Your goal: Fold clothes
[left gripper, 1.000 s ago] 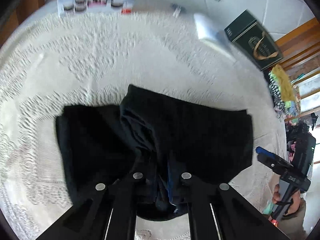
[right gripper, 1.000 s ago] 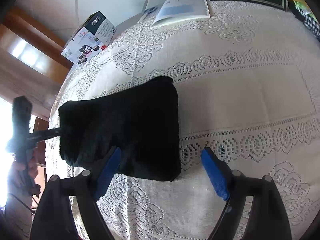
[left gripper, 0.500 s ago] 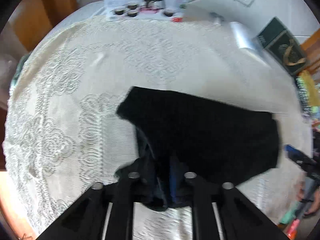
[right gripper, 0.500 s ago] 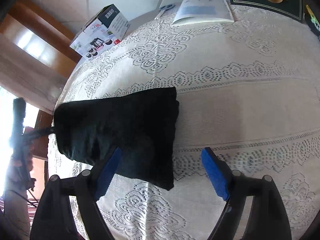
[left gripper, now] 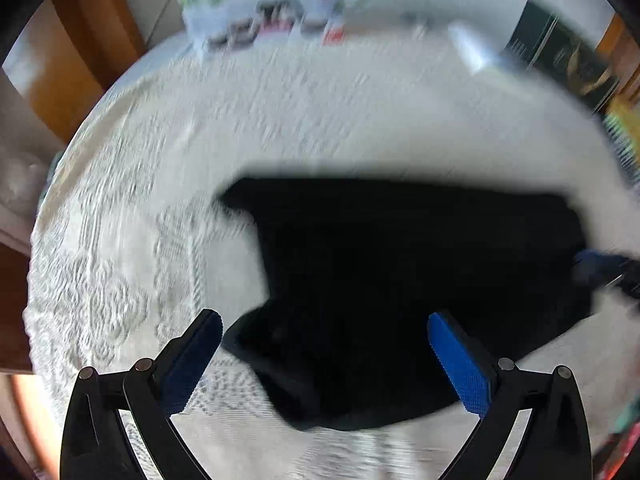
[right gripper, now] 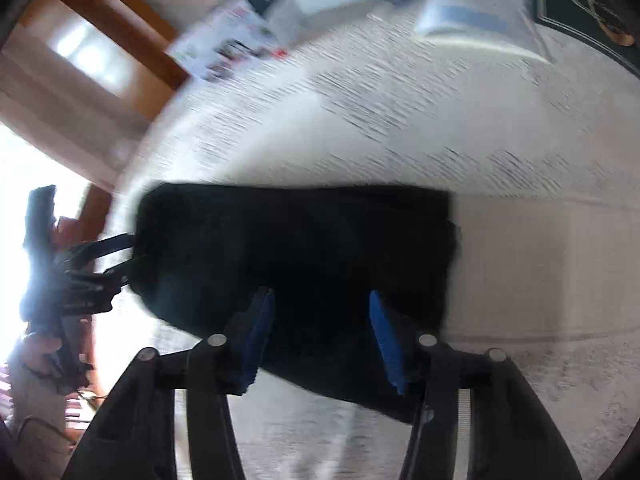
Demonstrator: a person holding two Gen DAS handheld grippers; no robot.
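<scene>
the left gripper (left gripper: pixel 324 356) has just been opening and its jaws now stand spread wide, released, over the near edge of the black garment (left gripper: pixel 400 288); the cloth lies between the blue pads (left gripper: pixel 460 364) without either one touching it. the garment is a folded dark bundle lying flat on the white lace tablecloth (left gripper: pixel 140 280), roughly in the middle of the table, with a rumpled lip hanging toward the near side.

the right gripper (right gripper: pixel 320 332) has just been closing, and its jaws stand narrowed over the near part of the same garment (right gripper: pixel 312 240). the cloth sits between its fingers (right gripper: pixel 384 340), but the blur hides whether the pads press on it, so i cannot tell if it grips. at the left of the right wrist view the other gripper's black frame (right gripper: pixel 100 256) meets the garment's left end, with a hand (right gripper: pixel 40 344) below it.

farther off, at the table's far edge, lie a printed box (left gripper: pixel 264 12), a pale booklet (right gripper: pixel 464 20) and a dark green box (left gripper: pixel 560 60). both views are smeared by motion.
</scene>
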